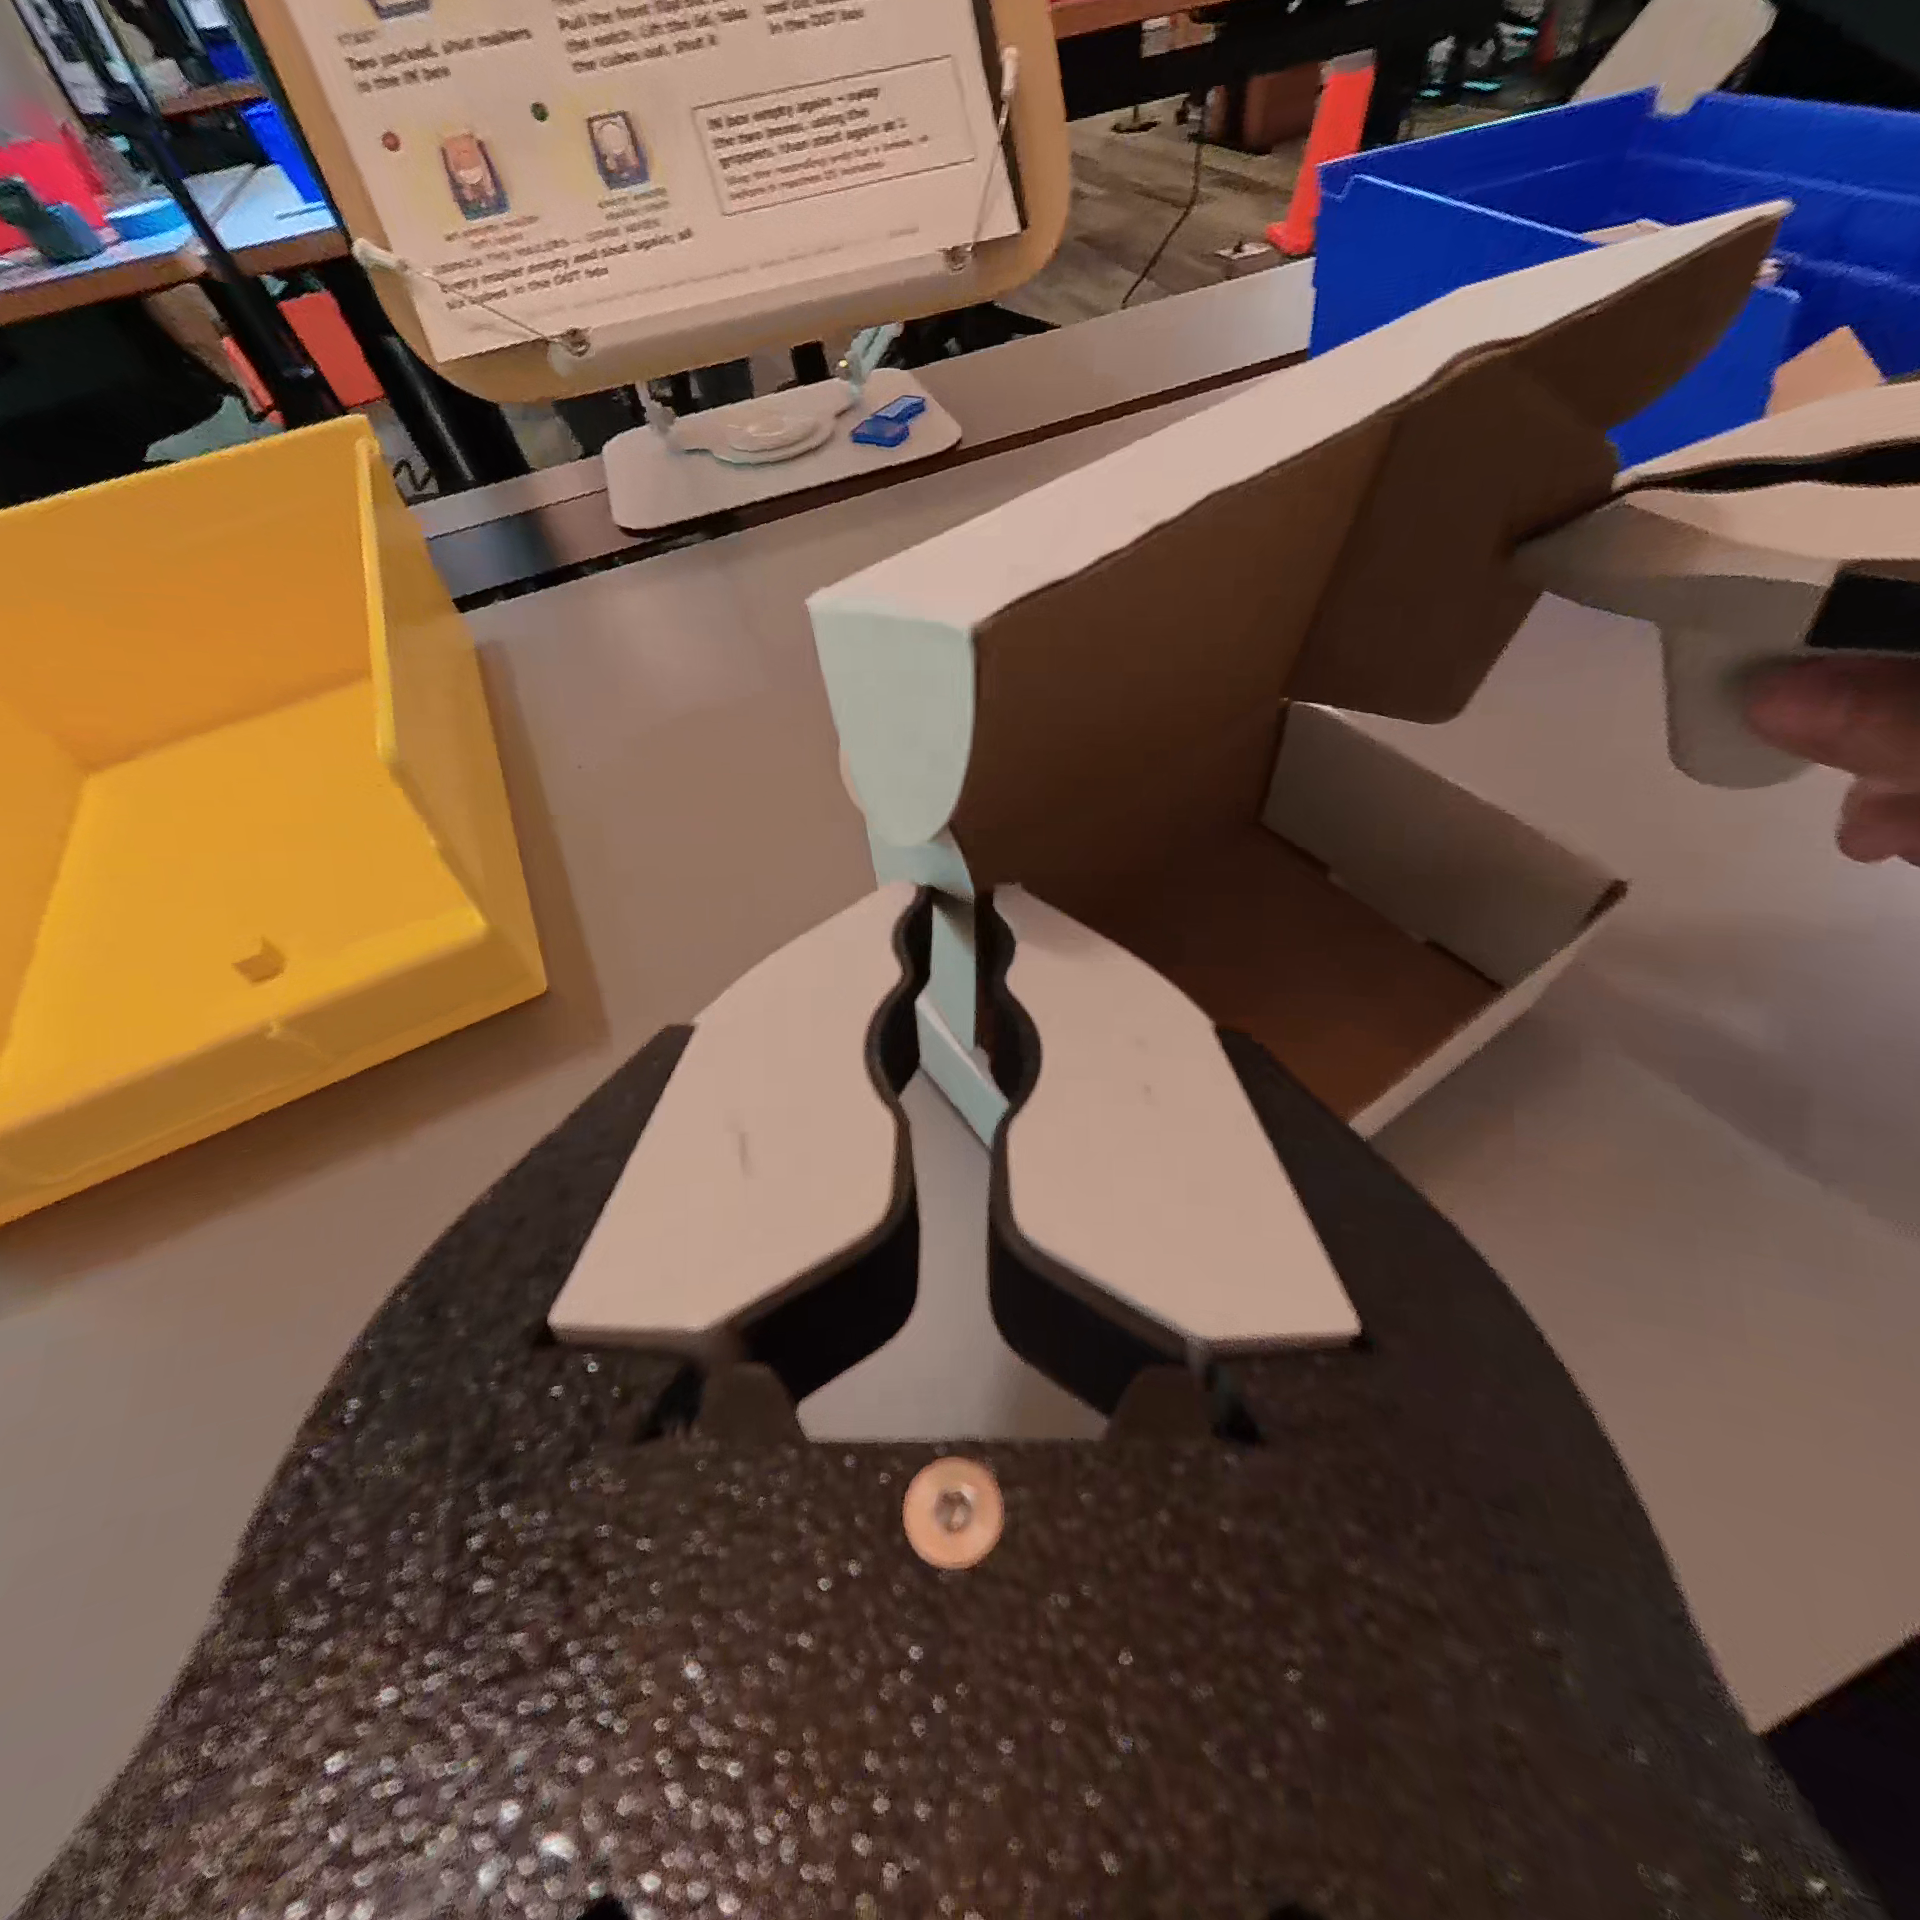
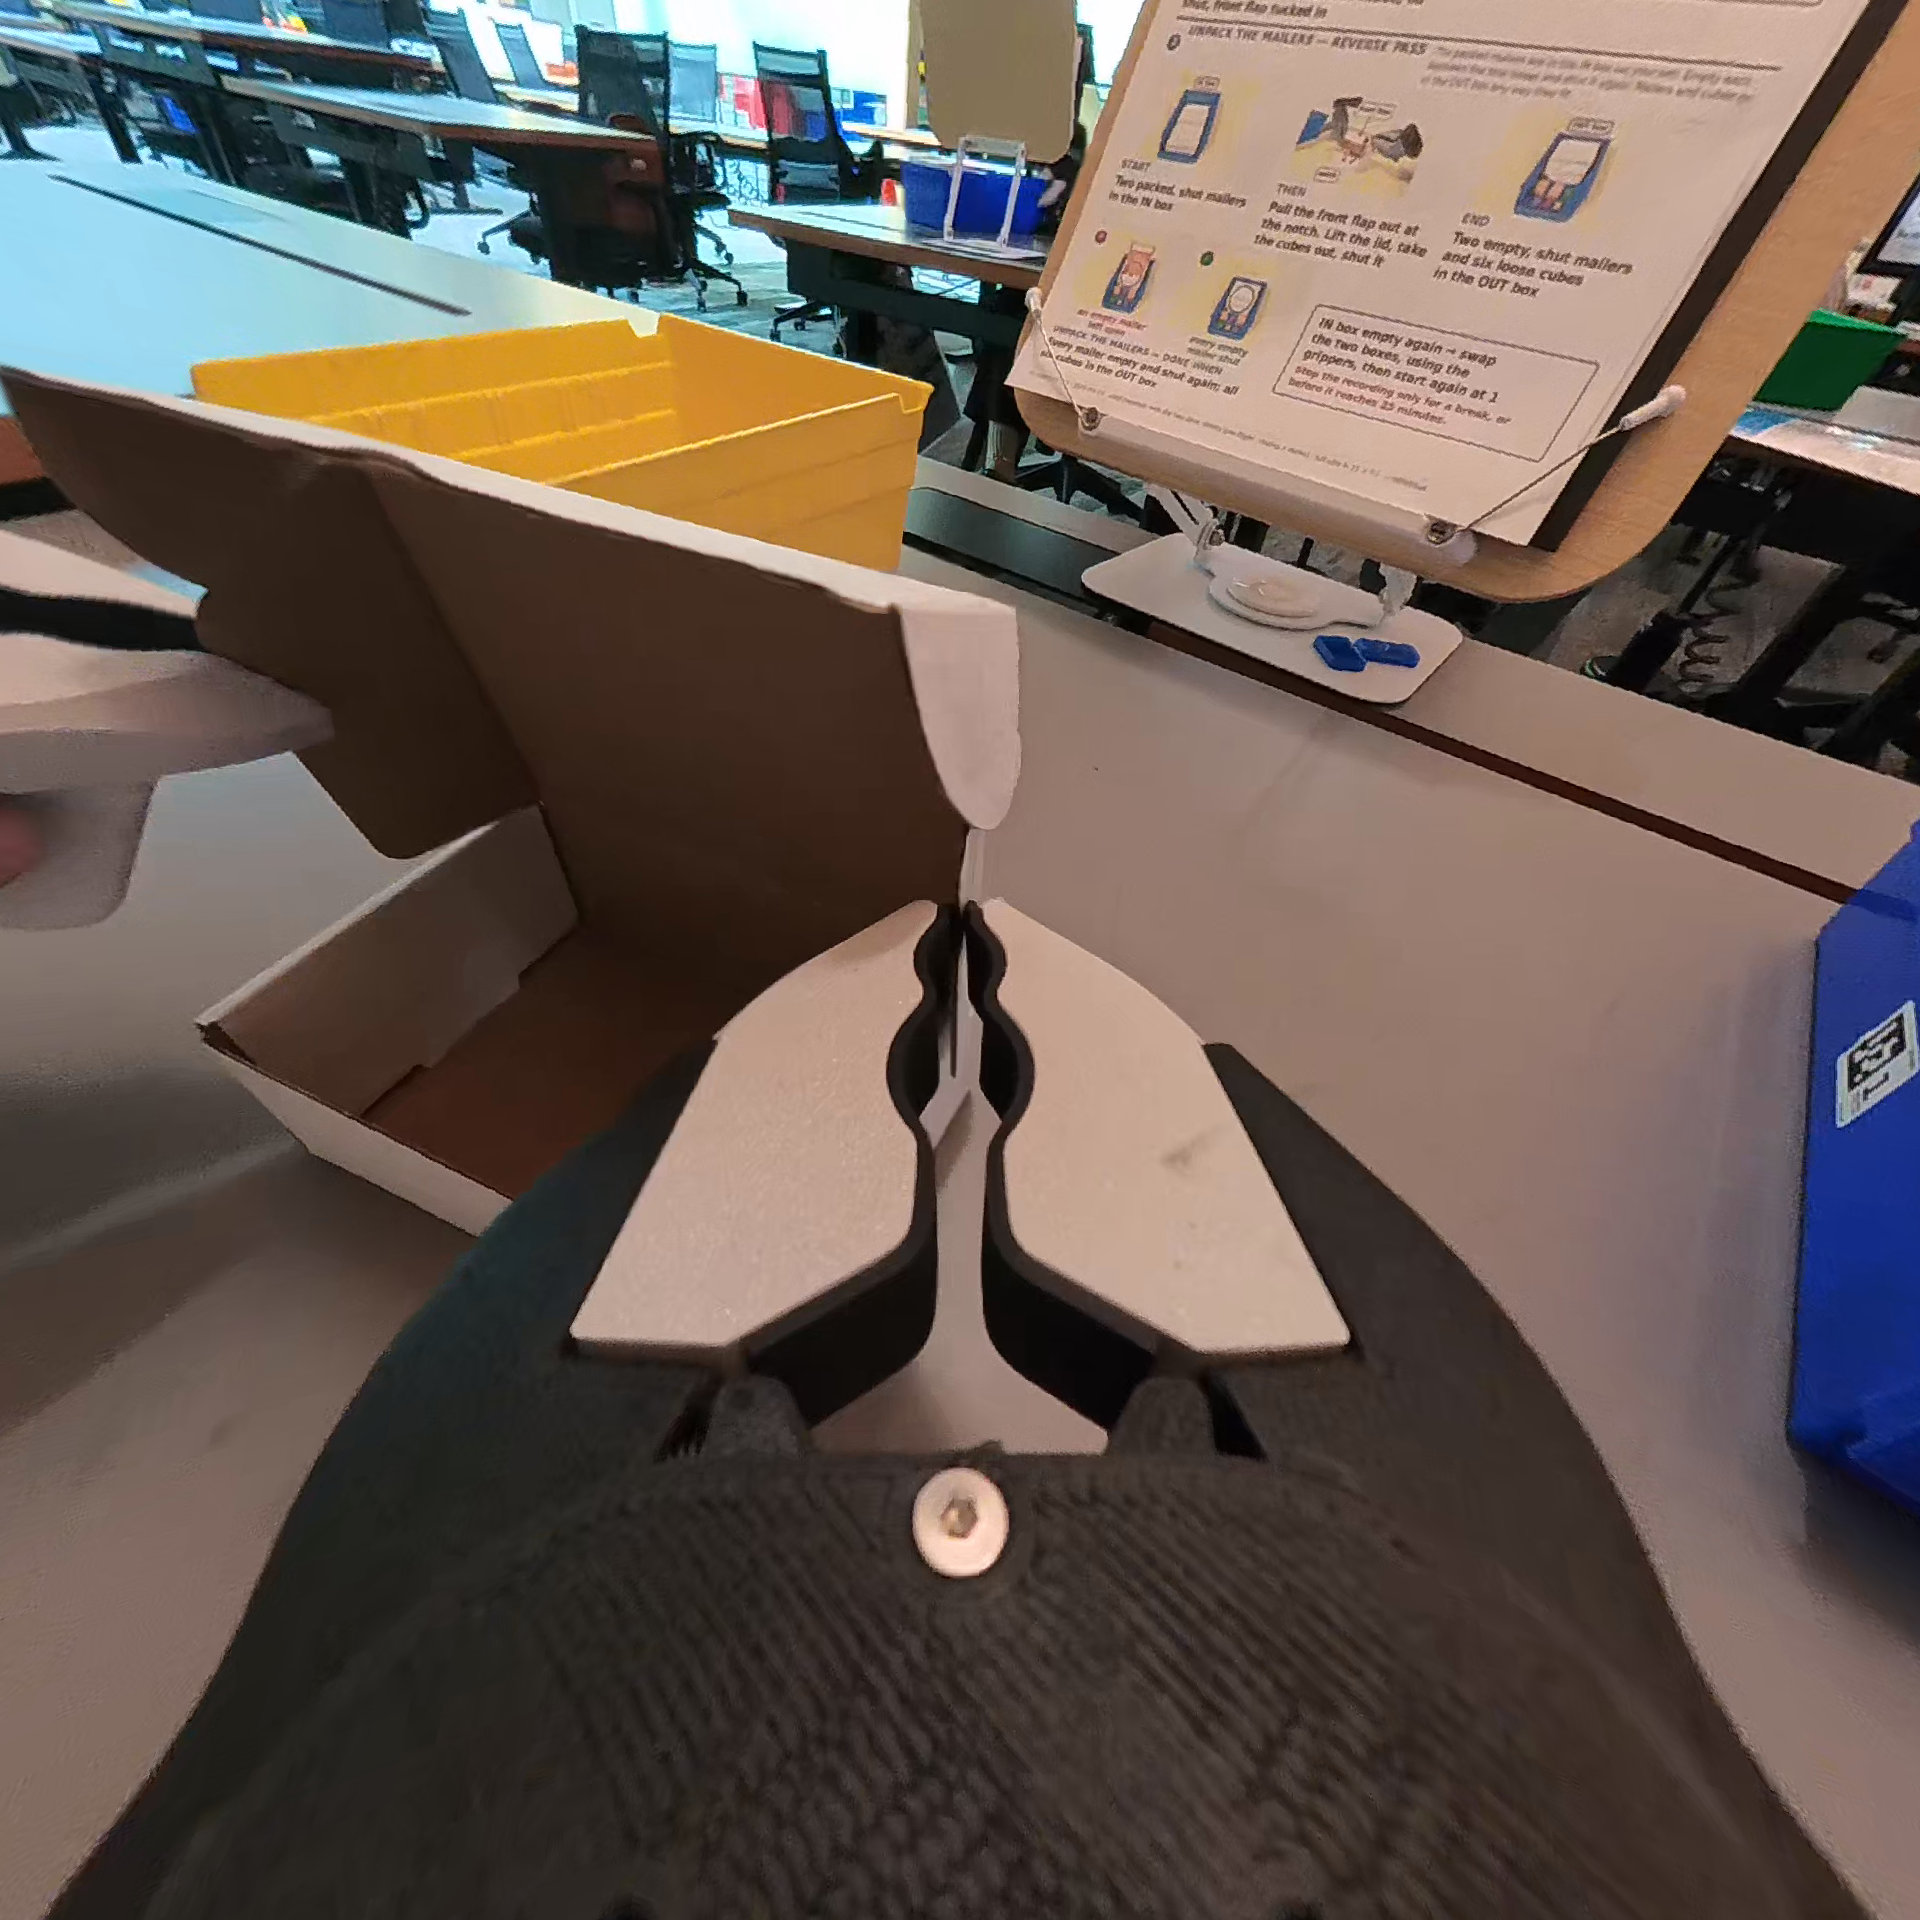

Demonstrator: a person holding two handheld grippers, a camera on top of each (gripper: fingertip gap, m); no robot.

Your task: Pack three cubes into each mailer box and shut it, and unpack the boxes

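The mailer box (image 1: 1382, 966) is lying open on the grey table (image 1: 665, 727), its brown tray showing no cubes, its lid (image 1: 1195, 644) standing up over the tray's back edge and leaning slightly forward. Each gripper is gripping a side ear of the lid. The left gripper (image 1: 954, 935) is clamping its fingers (image 1: 790, 1122) on the pale ear (image 1: 894, 748) at its own end of the lid, and the right gripper (image 2: 961, 940) is pinching the white ear (image 2: 971, 717) at the opposite end, with only a thin edge of card between its tips.

The lid's long axis is running from one gripper to the other, so the two are facing each other across the box, neither nearer than the other. The tray's open mouth is lying forward and below both pairs of fingers. Shutting the box would probably mean swinging both ends down together.

Farther out, a yellow bin (image 1: 229, 810) is sitting beside the left gripper and a blue bin (image 1: 1621, 229) beyond the lid; an instruction board (image 2: 1403, 270) is standing at the table's far edge.
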